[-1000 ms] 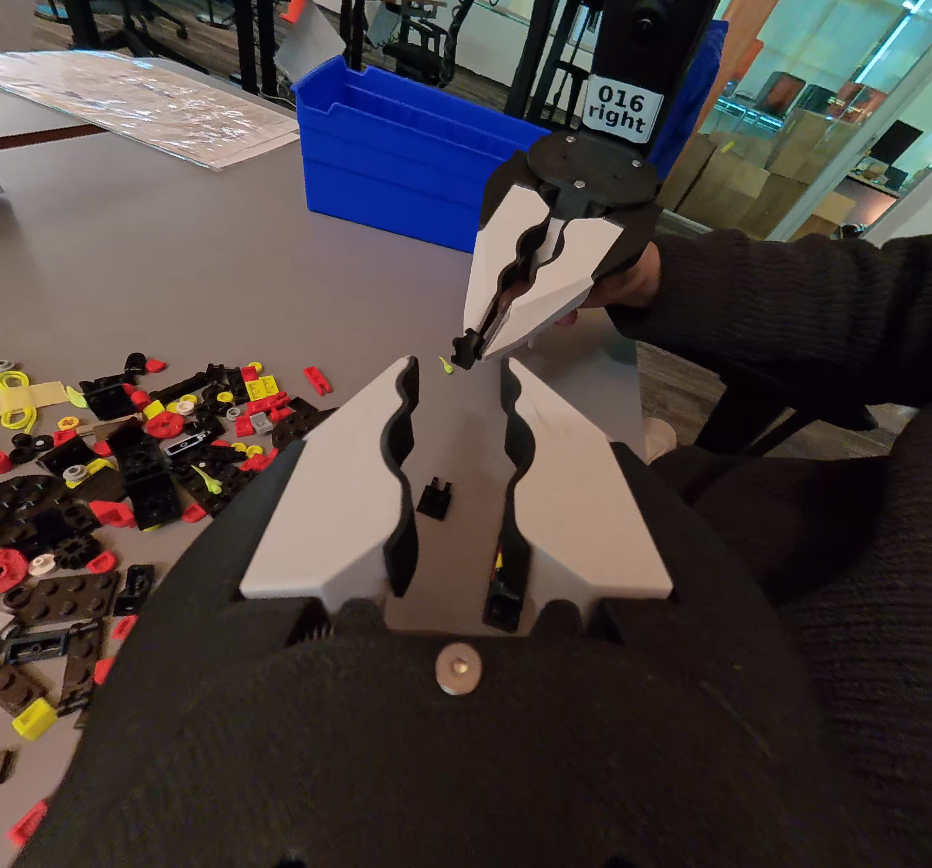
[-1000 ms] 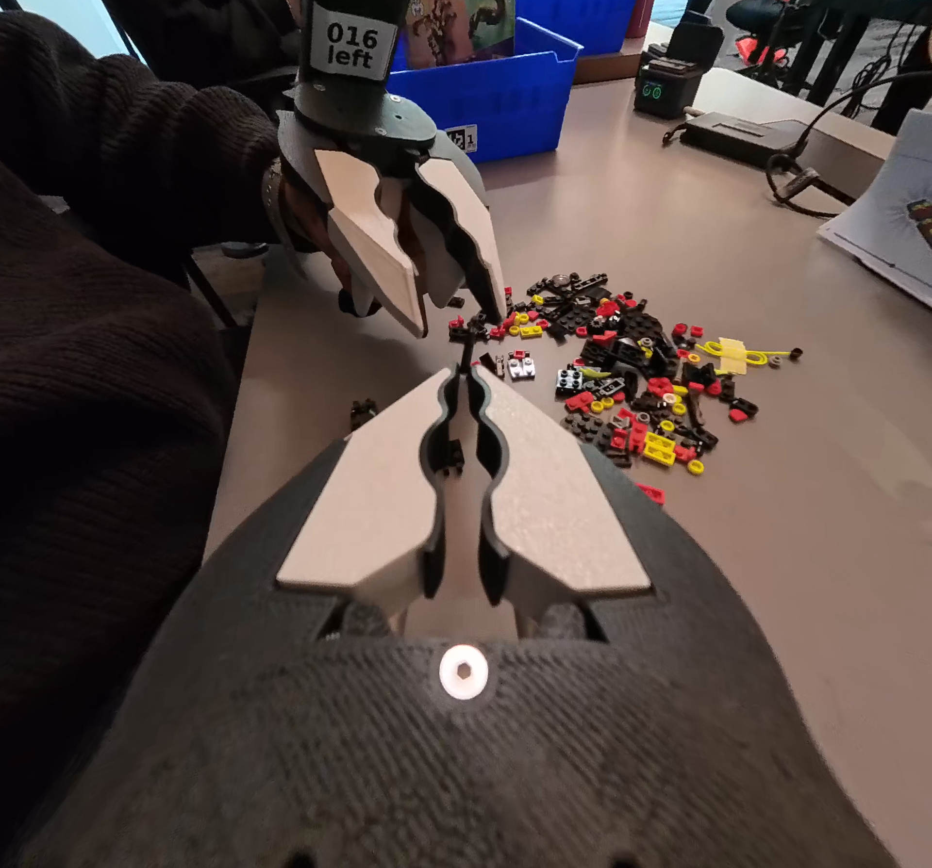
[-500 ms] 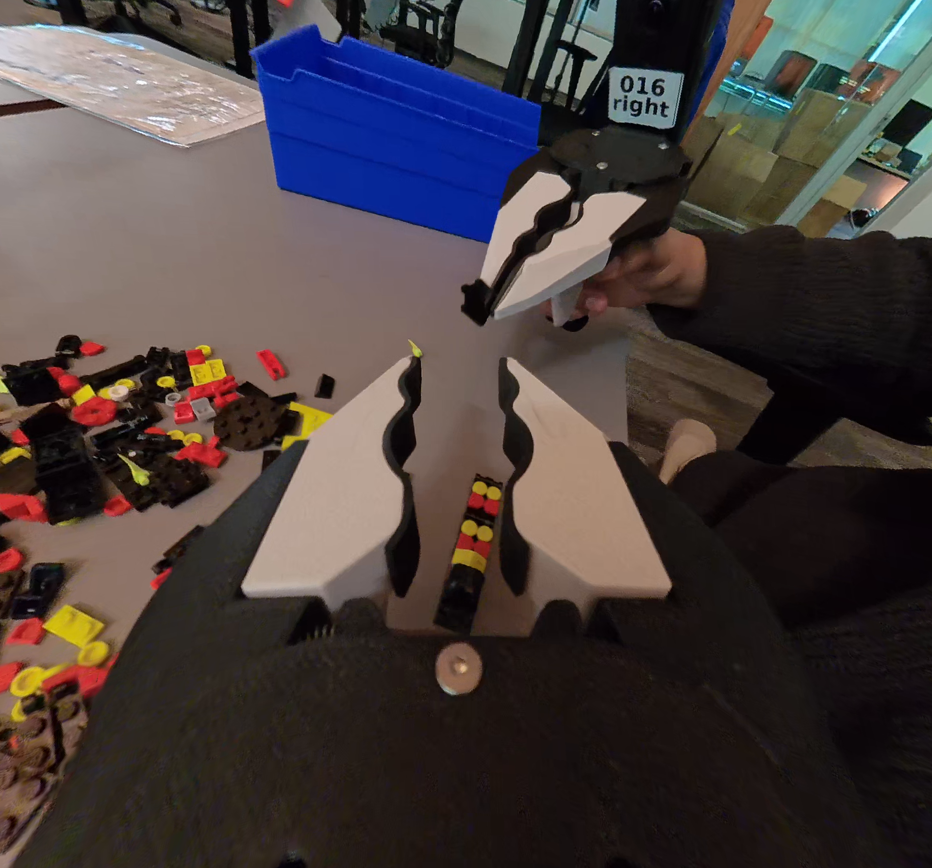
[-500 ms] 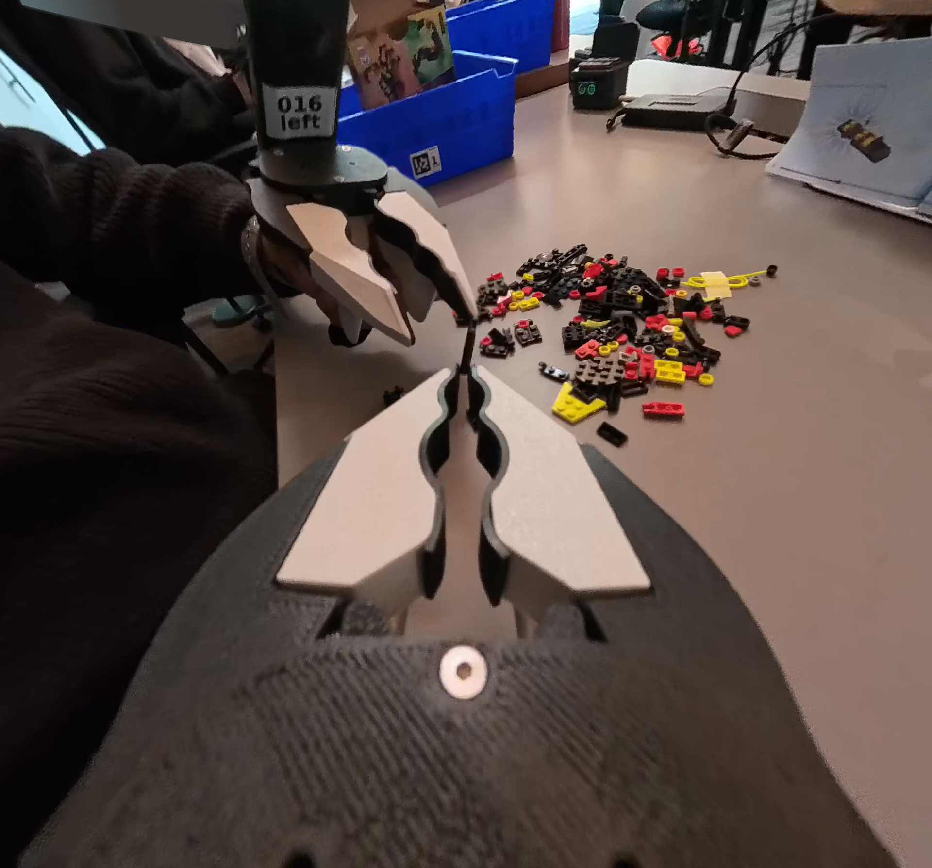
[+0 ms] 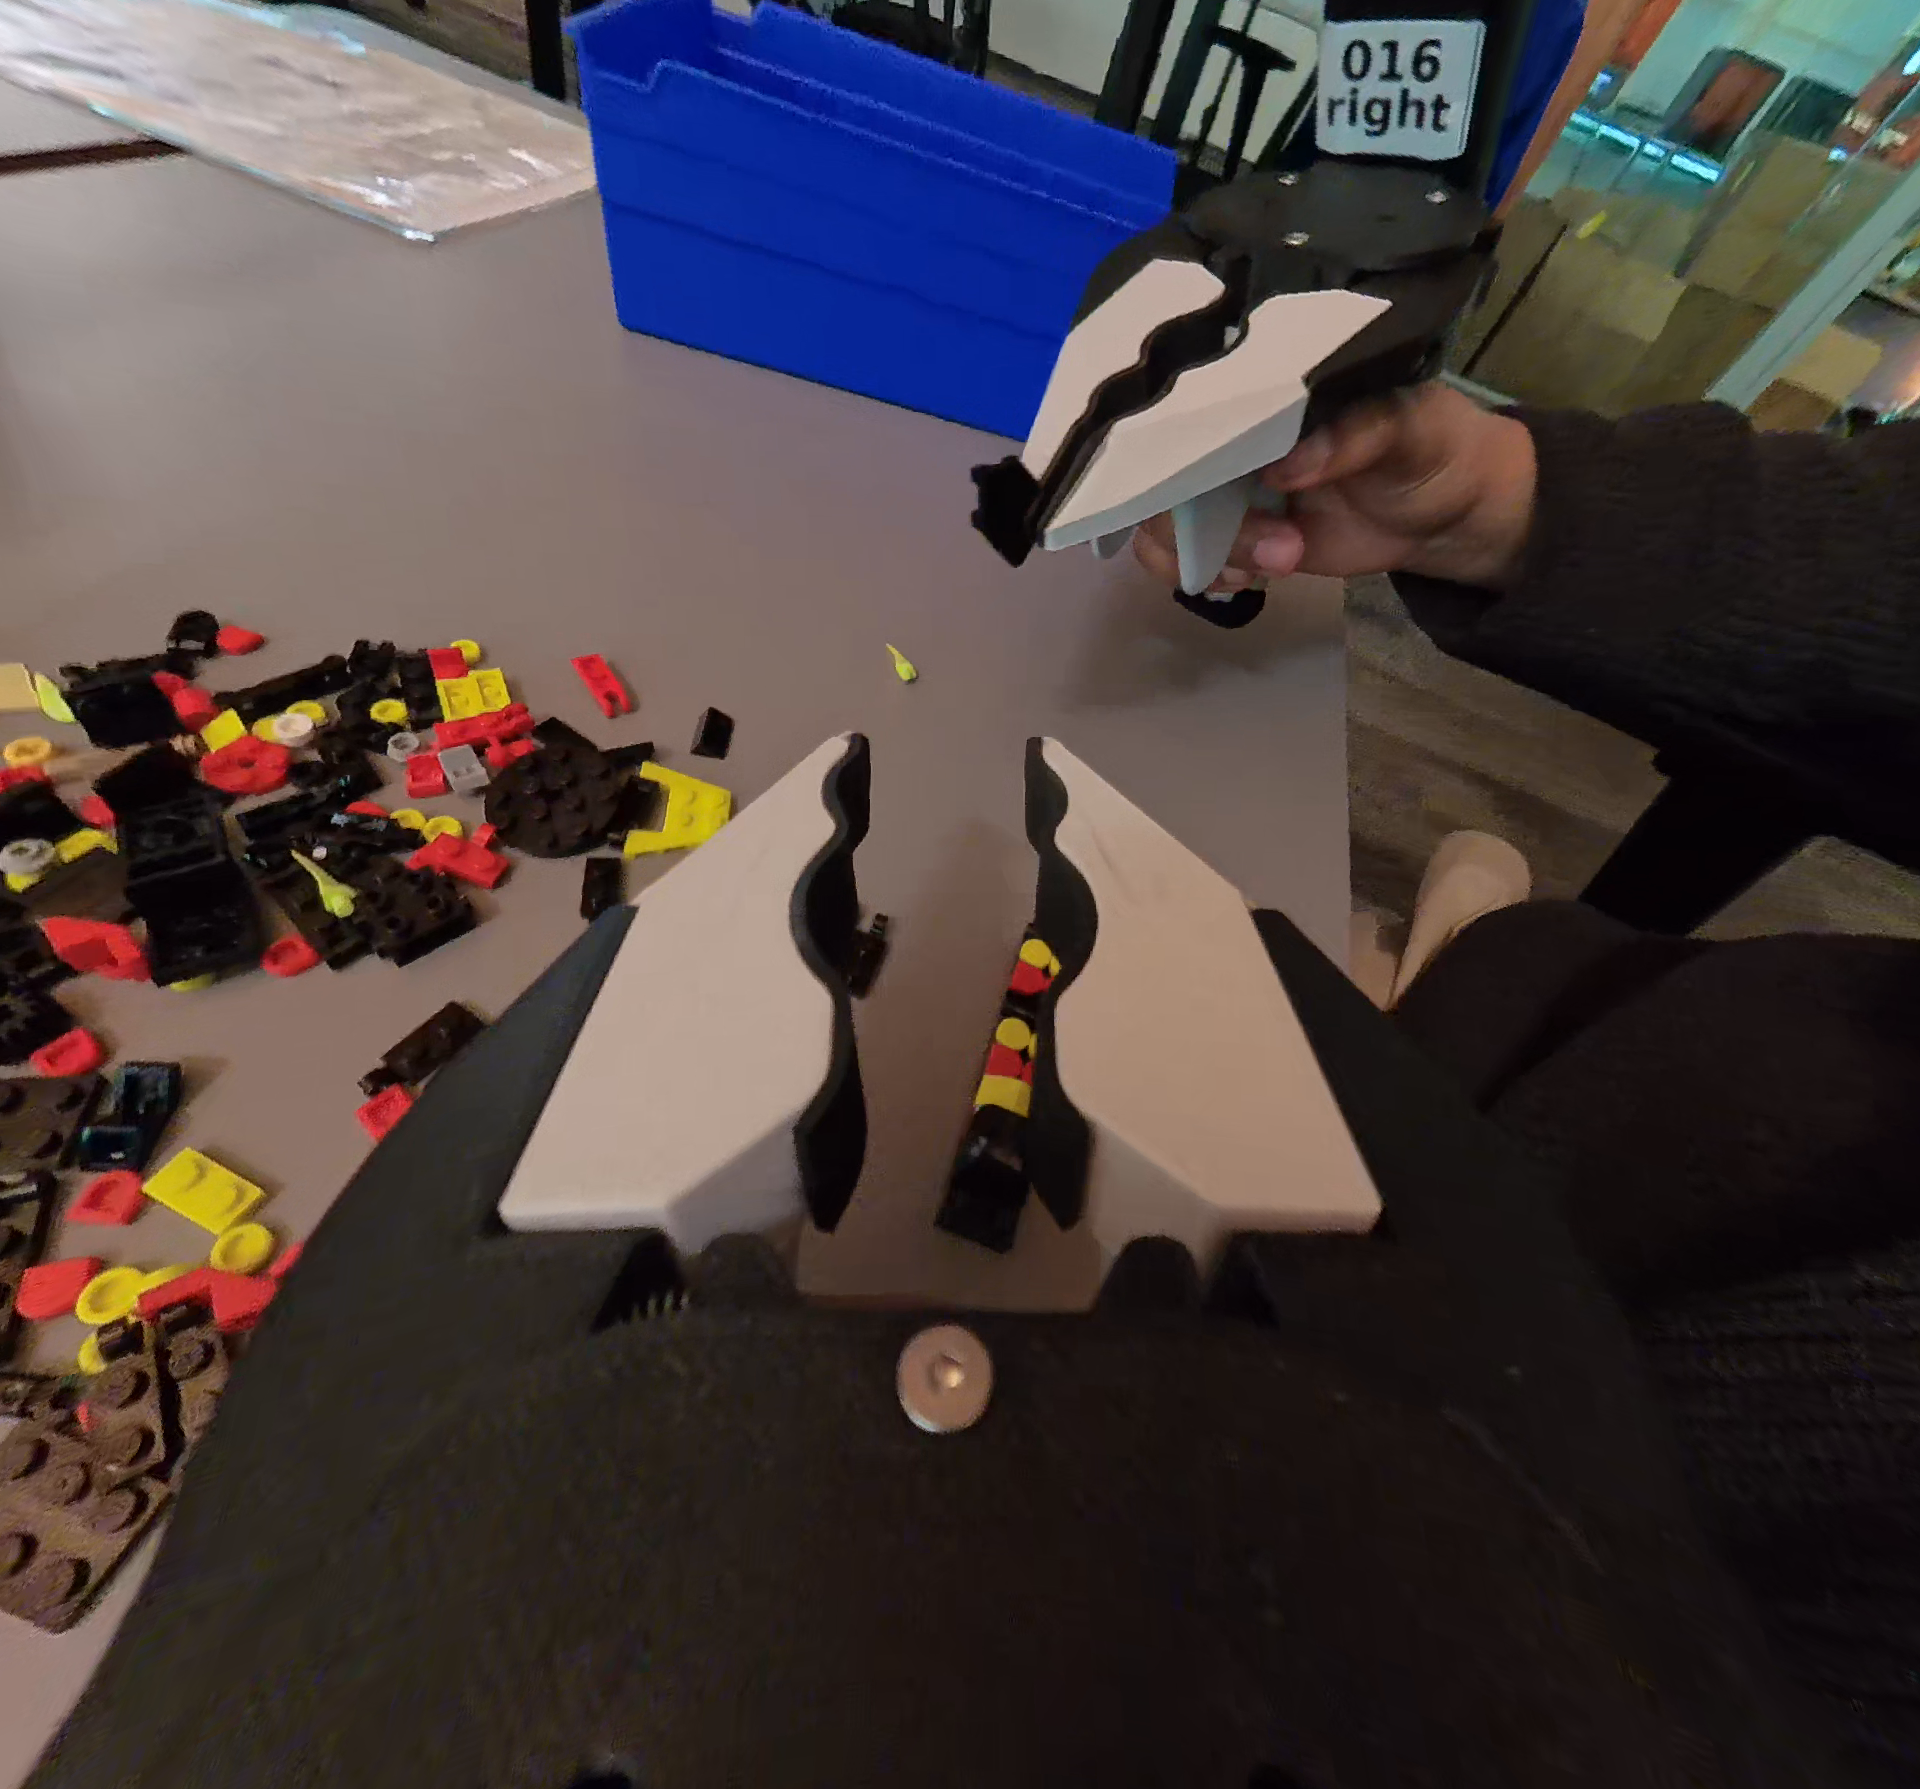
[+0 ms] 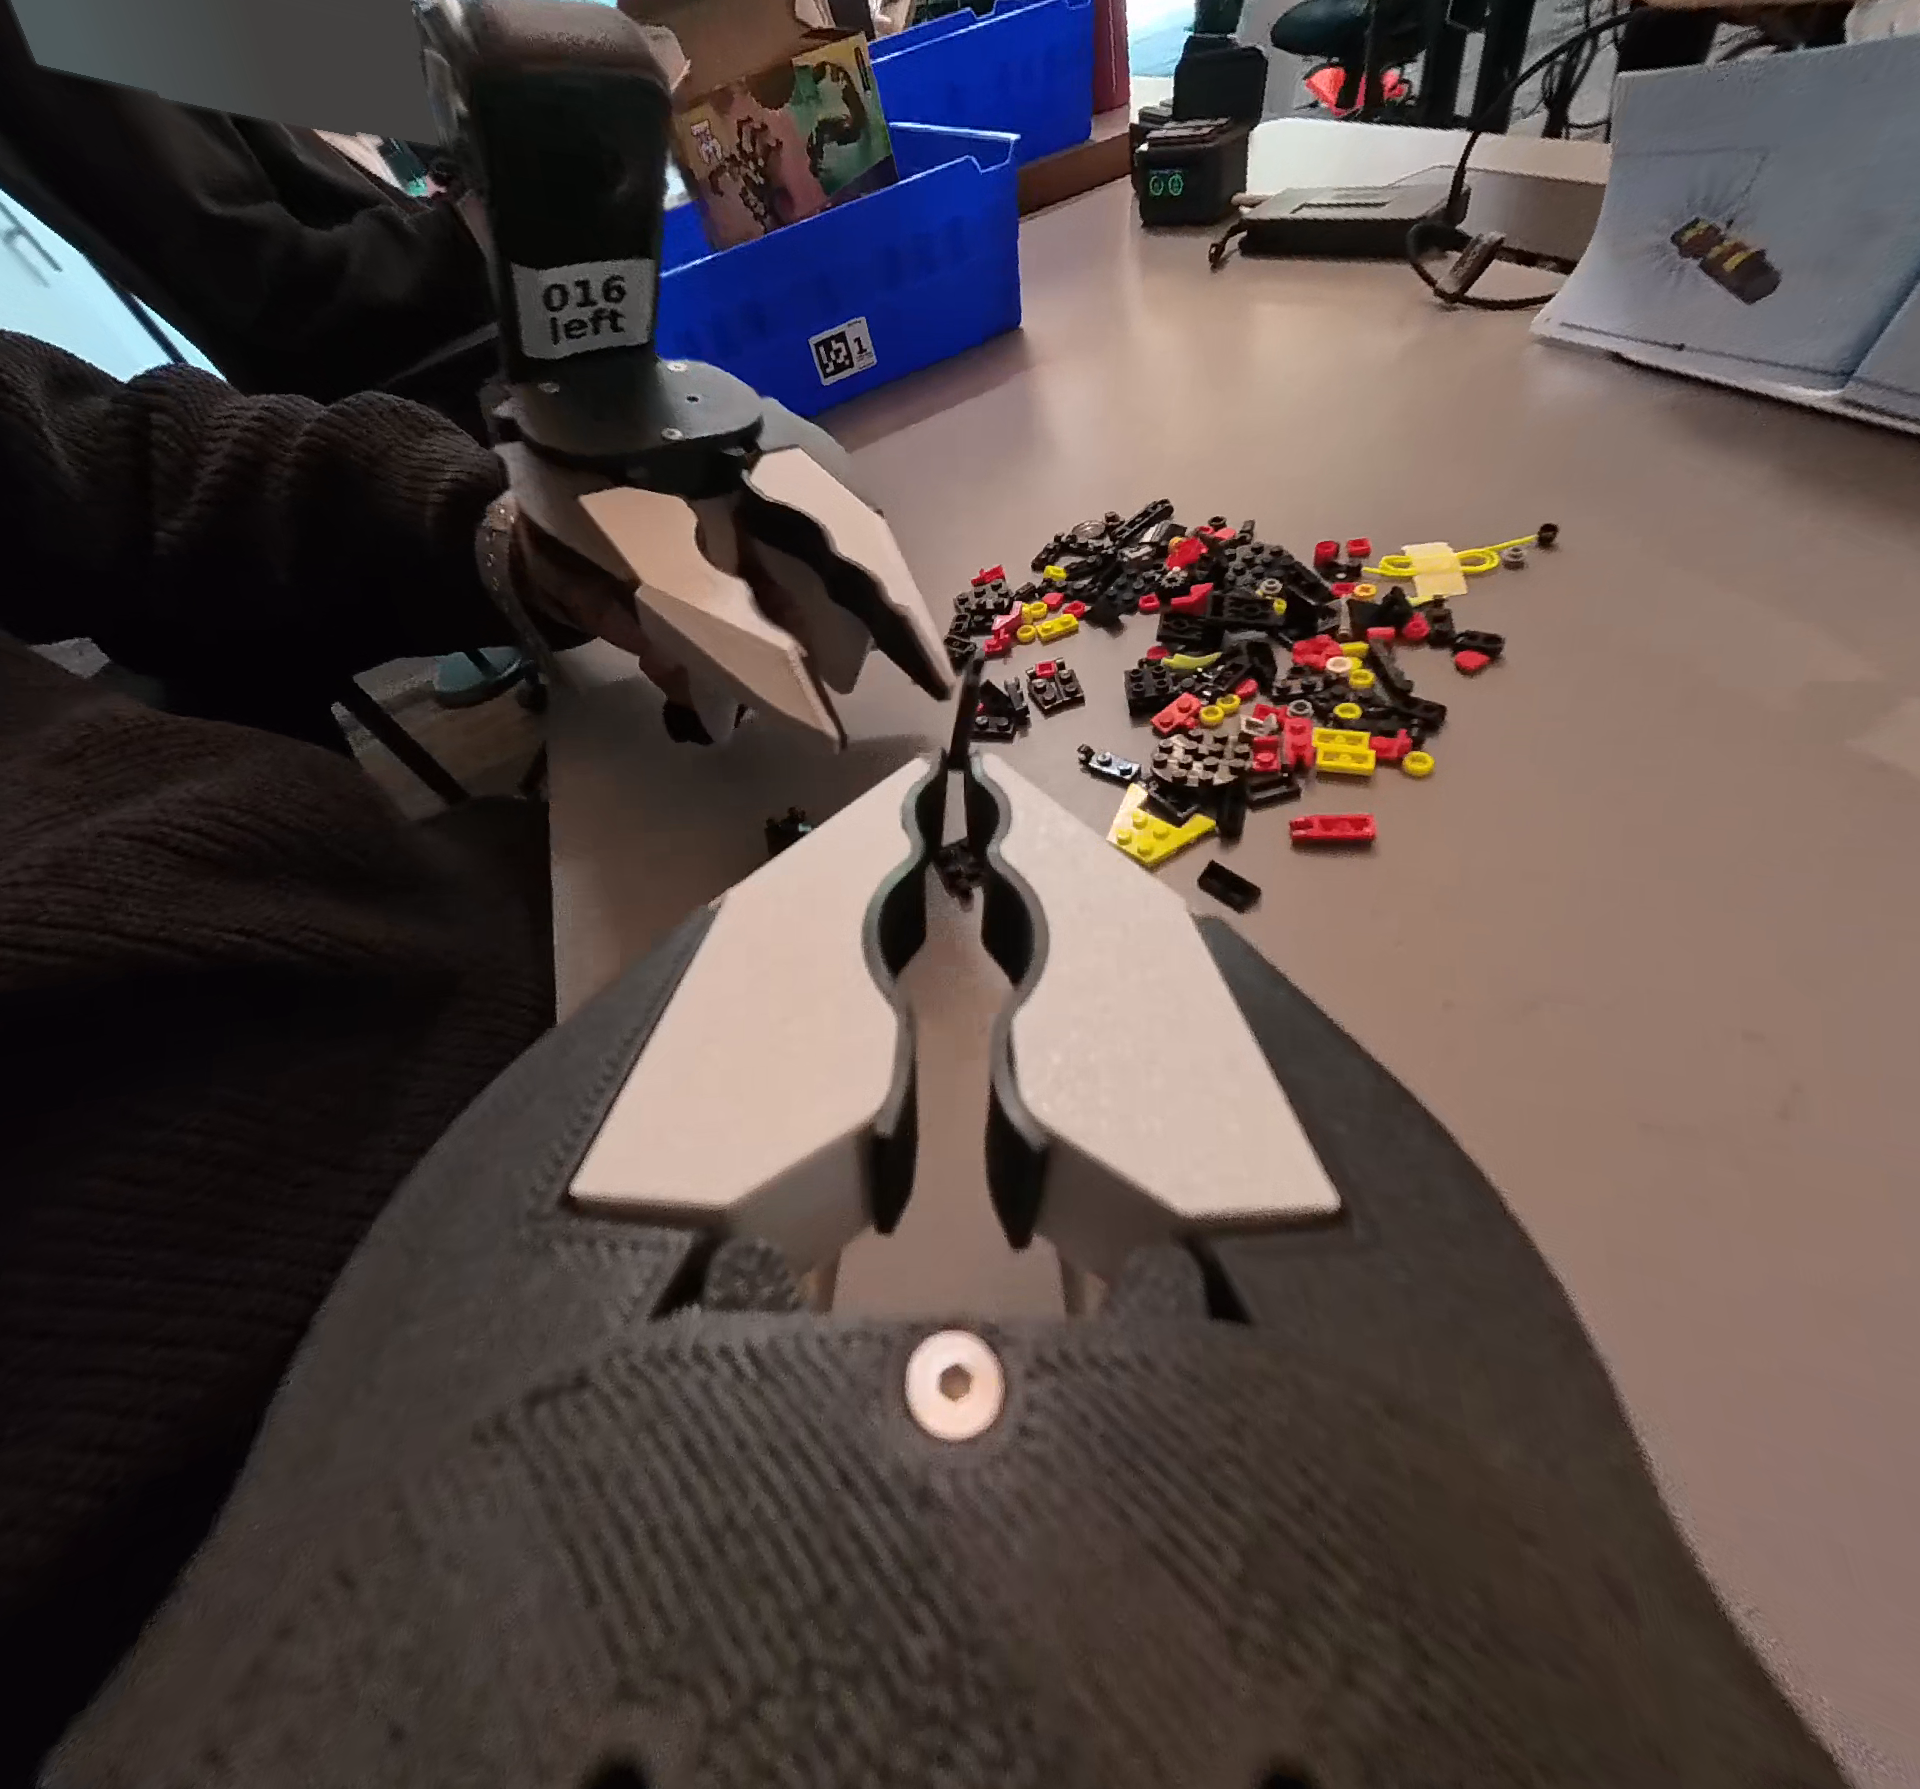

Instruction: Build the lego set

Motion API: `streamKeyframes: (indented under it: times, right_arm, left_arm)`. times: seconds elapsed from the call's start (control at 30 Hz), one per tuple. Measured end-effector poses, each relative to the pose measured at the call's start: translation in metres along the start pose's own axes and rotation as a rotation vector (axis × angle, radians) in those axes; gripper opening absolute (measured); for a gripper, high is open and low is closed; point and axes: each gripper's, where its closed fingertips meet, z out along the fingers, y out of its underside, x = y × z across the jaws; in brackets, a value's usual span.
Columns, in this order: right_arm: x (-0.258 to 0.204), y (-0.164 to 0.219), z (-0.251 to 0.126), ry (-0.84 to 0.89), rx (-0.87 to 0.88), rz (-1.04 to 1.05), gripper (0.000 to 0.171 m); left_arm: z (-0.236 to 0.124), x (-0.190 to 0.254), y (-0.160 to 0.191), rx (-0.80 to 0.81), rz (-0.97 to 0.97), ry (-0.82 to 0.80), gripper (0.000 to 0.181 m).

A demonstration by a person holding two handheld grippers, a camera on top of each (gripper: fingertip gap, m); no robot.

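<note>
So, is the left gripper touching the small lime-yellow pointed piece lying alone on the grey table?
Apart. In the left wrist view, bare table lies between the open left gripper and the lime-yellow piece.

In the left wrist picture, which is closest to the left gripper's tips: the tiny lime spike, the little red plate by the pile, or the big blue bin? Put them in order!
From the left gripper:
1. Lime spike, alone on the table just beyond the tips.
2. Red plate, off to the left at the pile's edge.
3. Blue bin, far back across the table.
</note>
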Motion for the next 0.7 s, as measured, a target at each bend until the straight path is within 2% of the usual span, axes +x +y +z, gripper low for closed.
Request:
streamKeyframes:
  times: [0.23, 0.43, 0.6, 0.7]
  right_arm:
    - [-0.004, -0.003, 0.004, -0.025, -0.001, 0.001, 0.001]
    - [-0.016, 0.0, 0.006, -0.07, -0.027, -0.057, 0.002]
    - [-0.034, 0.022, 0.012, -0.154, -0.151, -0.153, 0.001]
    - [-0.045, 0.037, 0.016, -0.218, -0.217, -0.17, 0.001]
  left_arm:
    - [-0.007, -0.01, -0.006, 0.039, -0.107, 0.005, 0.027]
    - [-0.005, 0.009, -0.005, 0.024, -0.109, 0.111, 0.027]
    - [-0.008, 0.033, 0.0, -0.019, -0.086, 0.254, 0.028]
    - [-0.008, 0.038, 0.012, -0.079, -0.027, 0.27, 0.029]
